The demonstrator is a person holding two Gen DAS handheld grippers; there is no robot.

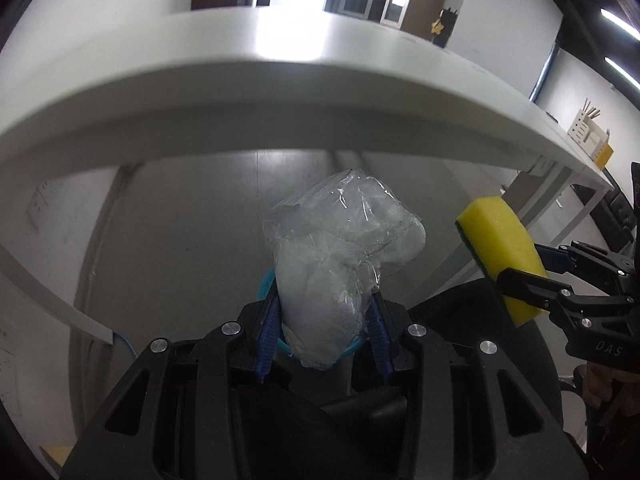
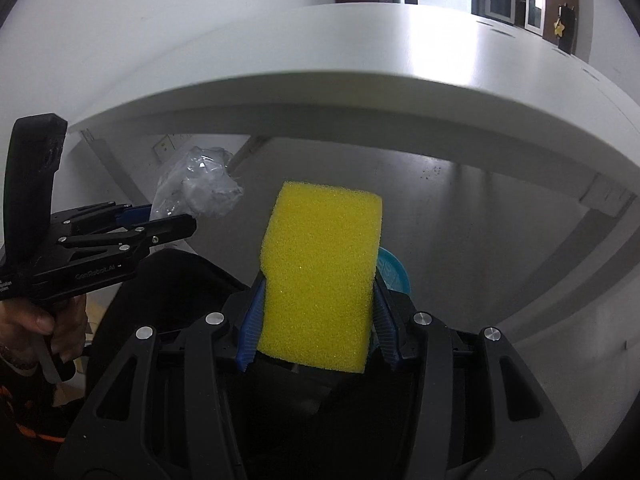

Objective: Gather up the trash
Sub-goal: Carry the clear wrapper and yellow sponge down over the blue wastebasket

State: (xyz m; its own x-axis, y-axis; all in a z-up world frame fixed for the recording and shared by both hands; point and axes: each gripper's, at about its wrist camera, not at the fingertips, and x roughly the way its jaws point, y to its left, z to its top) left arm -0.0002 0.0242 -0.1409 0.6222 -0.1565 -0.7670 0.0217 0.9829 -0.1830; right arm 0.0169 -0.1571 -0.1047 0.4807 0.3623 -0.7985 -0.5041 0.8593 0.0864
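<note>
Yellow sponge (image 2: 320, 280) stands lengthwise out of the right gripper (image 2: 318, 322), seemingly forward.

Right gripper (image 2: 320, 300) clamps yellow sponge (image 2: 320, 272) below the white table (image 2: 360, 60).

Both wrist cams look fwd/down along own fingers, close up, sharing white table edge (image 1: 280, 92) & floor.

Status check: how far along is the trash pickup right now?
Done: the white table looks cleared where visible. In hand: left gripper clamps crumpled plastic wrap; right gripper clamps a yellow sponge. Left: dropping both; no bin clearly visible.
</note>
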